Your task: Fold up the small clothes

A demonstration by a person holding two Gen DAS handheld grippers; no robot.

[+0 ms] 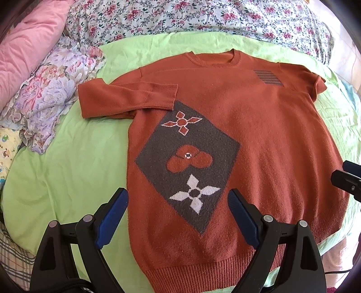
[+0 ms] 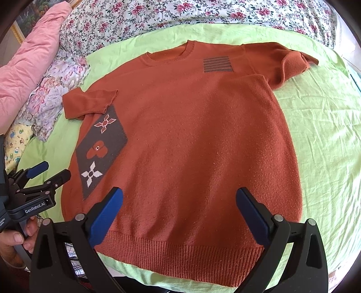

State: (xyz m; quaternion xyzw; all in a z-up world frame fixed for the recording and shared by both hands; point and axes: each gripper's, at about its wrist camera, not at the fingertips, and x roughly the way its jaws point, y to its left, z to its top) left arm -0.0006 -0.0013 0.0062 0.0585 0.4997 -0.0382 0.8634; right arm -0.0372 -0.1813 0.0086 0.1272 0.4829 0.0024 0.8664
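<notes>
A rust-orange knit sweater (image 1: 259, 135) (image 2: 203, 146) lies flat, front up, on a light green sheet (image 1: 67, 169) (image 2: 327, 135). It has a grey diamond panel (image 1: 187, 162) (image 2: 99, 148) with flower motifs. Its left sleeve (image 1: 126, 101) (image 2: 90, 102) is folded inward across the chest. The right sleeve (image 2: 291, 63) lies bunched at the far right. My left gripper (image 1: 178, 200) hovers open above the lower left body, near the hem (image 1: 203, 270). My right gripper (image 2: 179, 200) is open over the lower middle of the sweater. Neither holds cloth.
A pink quilt (image 1: 27, 45) and a floral bundle of cloth (image 1: 52, 94) lie at the left. Flowered bedding (image 2: 203, 15) runs along the back. A hand (image 2: 15, 239) holds the left gripper's body (image 2: 33, 191) at the left of the right wrist view.
</notes>
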